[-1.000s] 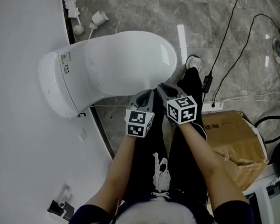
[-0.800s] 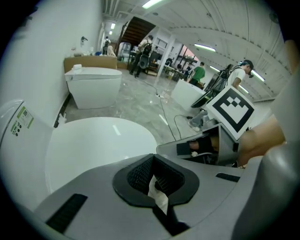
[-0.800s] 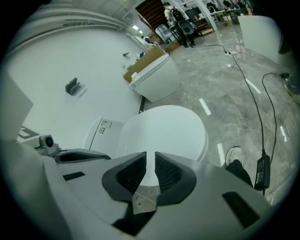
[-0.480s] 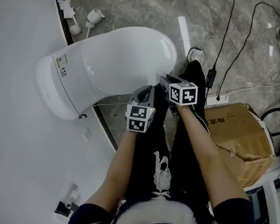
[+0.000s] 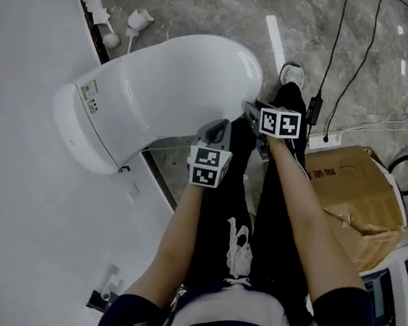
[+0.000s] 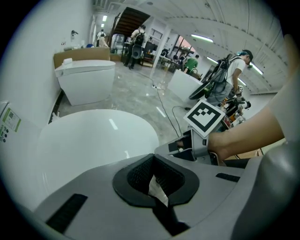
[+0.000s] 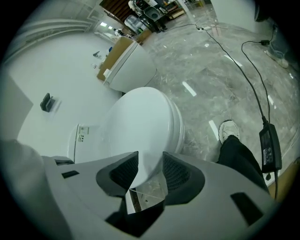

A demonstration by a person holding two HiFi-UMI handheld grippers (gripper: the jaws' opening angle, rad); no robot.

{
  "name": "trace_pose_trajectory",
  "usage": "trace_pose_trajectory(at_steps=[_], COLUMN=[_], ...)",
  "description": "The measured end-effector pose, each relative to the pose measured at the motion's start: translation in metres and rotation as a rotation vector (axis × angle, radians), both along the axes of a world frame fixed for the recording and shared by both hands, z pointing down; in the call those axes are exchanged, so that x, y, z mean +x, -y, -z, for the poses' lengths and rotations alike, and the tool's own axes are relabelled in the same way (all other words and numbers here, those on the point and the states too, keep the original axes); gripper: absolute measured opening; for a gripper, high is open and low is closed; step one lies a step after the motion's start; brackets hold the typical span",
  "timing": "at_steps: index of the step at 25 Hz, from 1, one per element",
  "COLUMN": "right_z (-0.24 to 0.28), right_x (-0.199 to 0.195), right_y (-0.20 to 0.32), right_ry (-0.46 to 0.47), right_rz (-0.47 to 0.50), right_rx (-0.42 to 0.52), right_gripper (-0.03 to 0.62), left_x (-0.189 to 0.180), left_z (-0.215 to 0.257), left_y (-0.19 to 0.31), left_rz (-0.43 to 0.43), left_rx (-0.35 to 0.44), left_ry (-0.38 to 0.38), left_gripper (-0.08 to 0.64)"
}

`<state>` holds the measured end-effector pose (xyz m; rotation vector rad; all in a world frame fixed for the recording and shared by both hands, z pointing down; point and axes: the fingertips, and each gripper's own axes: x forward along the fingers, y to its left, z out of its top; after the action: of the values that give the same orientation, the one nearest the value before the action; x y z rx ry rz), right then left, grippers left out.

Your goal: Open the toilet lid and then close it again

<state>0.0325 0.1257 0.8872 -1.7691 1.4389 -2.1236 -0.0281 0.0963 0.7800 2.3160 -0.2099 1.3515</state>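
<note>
right claw (image 7: 150,161) just opening, empty; left claw (image 6: 153,161) closed; glossy white rounded toilet lid (image 5: 184,82) down

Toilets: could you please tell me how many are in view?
2: the near toilet, lid down, in the foreground; the far toilet further along the wall. Others may be hidden.
</note>
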Motion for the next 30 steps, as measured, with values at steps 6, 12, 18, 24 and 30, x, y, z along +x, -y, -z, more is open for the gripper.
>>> trace_pose_trajectory(at_steps=[6,12,18,24,30], right_z=[-0.014,-0.021,-0.024,-0.007,0.024], right_x=[0.011,0.008,0.009,0.008,0.006], right_y=[0.000,-0.006,0.003,0.003,0.004], right_ry=[0.056,0.091,0.196,0.165,0.148], right_rz=[-0.057,-0.060,-0.151,-0.192,-0.166], right_rx=[-0.003,-0.003,-0.005,0.009,0.032], right_gripper=[0.126,0.126,0.124,0.103,0.091], left_x=[0.004,0.008,0.014,0.010,0.011], left_z=[-0.009,-0.013,-0.018,-0.016,-0.003], left_y=[0.000,-0.001,-0.004,-0.007,-0.010], left_rz=[-0.010,-0.013,-0.034,-0.045,-0.041], left_rx=[-0.012,-0.029,-0.033,-0.043,-0.048], left_ry=[0.024,0.035,0.055,0.071,0.078], left_gripper=[0.006,0.006,0.006,0.006,0.006])
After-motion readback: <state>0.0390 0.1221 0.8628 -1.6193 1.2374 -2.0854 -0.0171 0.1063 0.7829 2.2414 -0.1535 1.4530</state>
